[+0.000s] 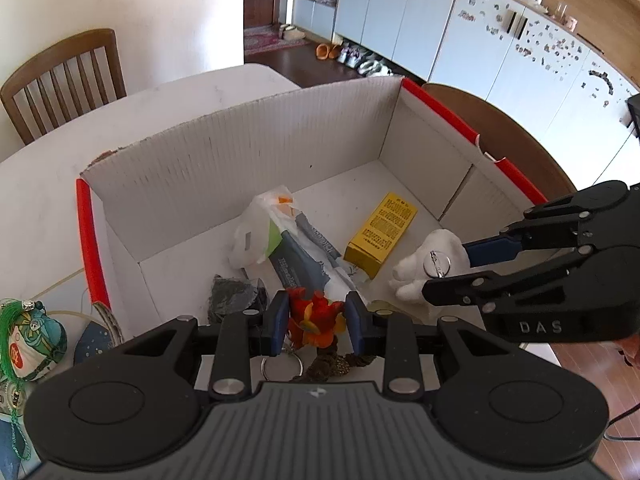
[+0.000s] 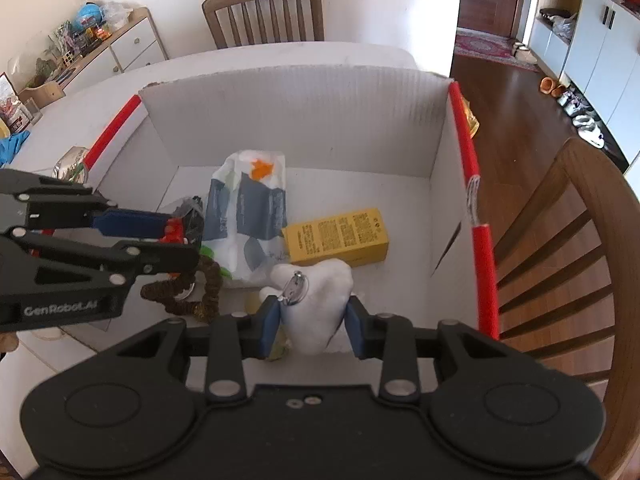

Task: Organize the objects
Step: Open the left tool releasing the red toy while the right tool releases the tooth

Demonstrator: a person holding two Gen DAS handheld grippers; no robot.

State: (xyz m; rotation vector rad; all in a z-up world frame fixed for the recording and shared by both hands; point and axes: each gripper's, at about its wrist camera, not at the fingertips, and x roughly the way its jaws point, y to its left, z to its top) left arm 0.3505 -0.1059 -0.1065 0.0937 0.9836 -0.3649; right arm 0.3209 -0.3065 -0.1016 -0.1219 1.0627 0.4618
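A white cardboard box [image 1: 240, 152] with red edge strips stands on the table. In it lie a plastic bag of packets [image 1: 280, 236], a yellow carton [image 1: 380, 236] and a small black bundle [image 1: 232, 294]. My left gripper [image 1: 318, 320] is shut on a red and orange plush keychain [image 1: 316, 328], whose ring and brown cord [image 2: 208, 280] dangle over the box's near left part. My right gripper [image 2: 314, 320] is shut on a white plush toy [image 2: 320, 300] with a metal pin, low over the box floor beside the yellow carton [image 2: 338, 236]. The two grippers sit side by side.
A green round ornament [image 1: 32, 336] with a tassel lies on the table left of the box. One wooden chair [image 2: 264, 12] stands at the table's far side and another chair [image 2: 560, 260] is close to the box's right wall. Cabinets line the room's right side.
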